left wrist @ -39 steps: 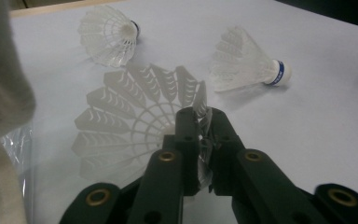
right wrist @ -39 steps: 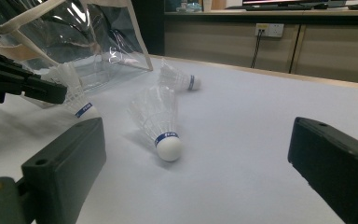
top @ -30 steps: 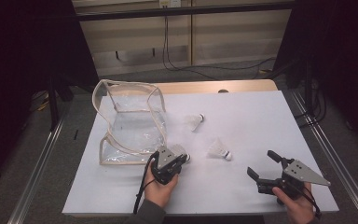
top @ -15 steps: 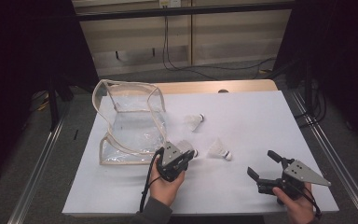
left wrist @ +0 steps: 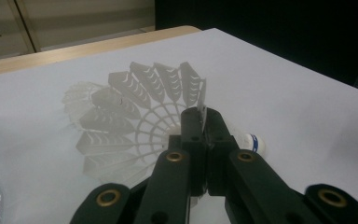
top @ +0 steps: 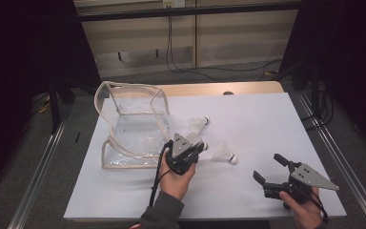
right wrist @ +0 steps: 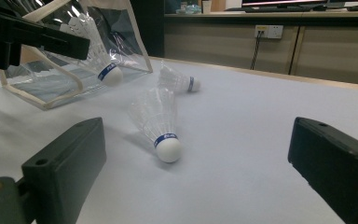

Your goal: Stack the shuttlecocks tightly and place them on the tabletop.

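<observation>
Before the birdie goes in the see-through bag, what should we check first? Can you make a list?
1. Left tongs shut on the birdie by its skirt edge: ok.
2. Birdie lifted off the table: ok, seen in the right gripper view.
3. Grip firm enough for the trip: cannot tell, only a thin edge is pinched.
4. Bag mouth open: ok, its rim stands up.
5. Right tongs open and out of the way: ok.
6. Other two birdies lying clear of the bag: ok.
</observation>
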